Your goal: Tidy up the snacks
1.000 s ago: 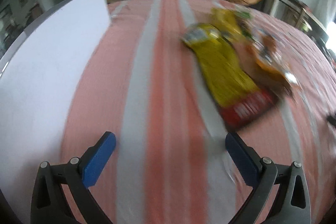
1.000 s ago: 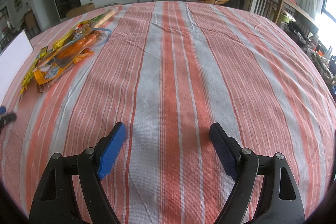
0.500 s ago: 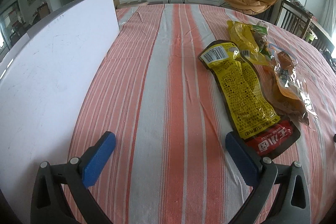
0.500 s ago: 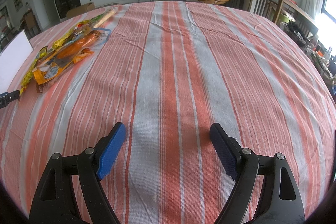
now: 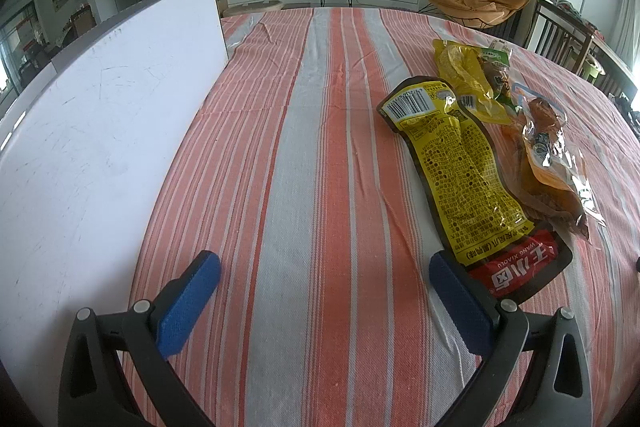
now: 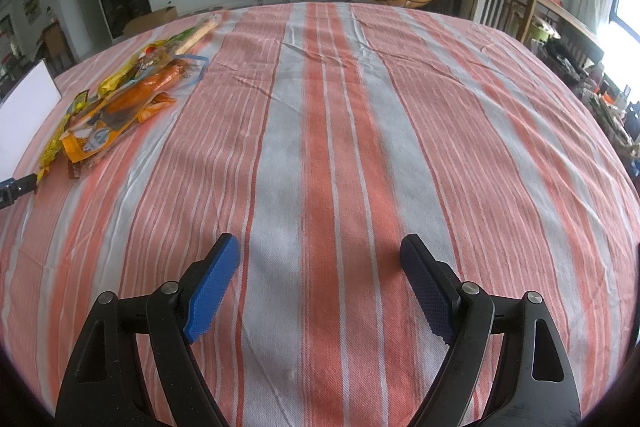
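Observation:
A long yellow and red snack bag [image 5: 464, 171] lies on the striped tablecloth, to the right in the left wrist view. Beside it lie an orange clear-wrapped snack [image 5: 548, 155] and a smaller yellow bag [image 5: 466, 75]. My left gripper [image 5: 324, 271] is open and empty, low over the cloth, its right finger close to the long bag's red end. My right gripper [image 6: 320, 259] is open and empty over bare cloth. The snack pile [image 6: 120, 99] shows far left in the right wrist view, with a pale stick snack [image 6: 198, 33] behind it.
A white box [image 5: 100, 131] stands along the left of the table; it also shows in the right wrist view [image 6: 24, 111]. The left gripper's tip [image 6: 14, 187] shows at the right wrist view's left edge. Chairs and a sideboard stand beyond the table.
The left gripper's view swung and then settled, bringing the long bag closer to its right finger. The right gripper has not moved.

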The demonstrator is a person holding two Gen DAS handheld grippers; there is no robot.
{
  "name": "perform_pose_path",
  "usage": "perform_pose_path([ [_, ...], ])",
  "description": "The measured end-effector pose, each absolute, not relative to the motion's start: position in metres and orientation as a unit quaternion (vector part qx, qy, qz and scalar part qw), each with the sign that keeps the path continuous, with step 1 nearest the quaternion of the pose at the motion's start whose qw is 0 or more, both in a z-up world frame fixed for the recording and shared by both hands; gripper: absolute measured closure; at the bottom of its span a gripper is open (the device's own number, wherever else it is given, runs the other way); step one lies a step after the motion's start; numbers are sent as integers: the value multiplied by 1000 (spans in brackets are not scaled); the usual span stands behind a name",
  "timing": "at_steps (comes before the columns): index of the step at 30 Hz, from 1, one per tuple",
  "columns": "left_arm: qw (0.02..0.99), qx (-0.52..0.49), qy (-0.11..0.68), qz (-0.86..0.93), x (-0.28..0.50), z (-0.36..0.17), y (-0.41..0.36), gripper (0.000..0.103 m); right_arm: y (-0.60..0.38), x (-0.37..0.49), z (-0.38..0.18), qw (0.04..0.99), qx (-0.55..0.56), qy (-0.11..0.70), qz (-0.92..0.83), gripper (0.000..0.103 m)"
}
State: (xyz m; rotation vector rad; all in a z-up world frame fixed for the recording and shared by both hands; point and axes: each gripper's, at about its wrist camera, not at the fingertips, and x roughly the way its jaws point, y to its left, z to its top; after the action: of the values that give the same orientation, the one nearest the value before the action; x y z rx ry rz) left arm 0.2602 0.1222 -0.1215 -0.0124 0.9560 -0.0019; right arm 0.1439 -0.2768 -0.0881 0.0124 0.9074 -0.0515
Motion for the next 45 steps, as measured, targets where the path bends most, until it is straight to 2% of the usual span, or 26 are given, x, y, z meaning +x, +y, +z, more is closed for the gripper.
perform_pose_path([
  [9, 888, -6, 460, -1, 260, -121, 122, 0, -279, 157, -88, 887, 15, 460, -39, 14],
  [13, 888, -6, 460, -1, 260, -121, 122, 0, -272, 174, -91, 893, 24, 445, -68, 7],
  [45, 888, -6, 459, -1, 260, -122, 122, 0, -272, 167, -92, 894, 24, 443, -66, 7],
])
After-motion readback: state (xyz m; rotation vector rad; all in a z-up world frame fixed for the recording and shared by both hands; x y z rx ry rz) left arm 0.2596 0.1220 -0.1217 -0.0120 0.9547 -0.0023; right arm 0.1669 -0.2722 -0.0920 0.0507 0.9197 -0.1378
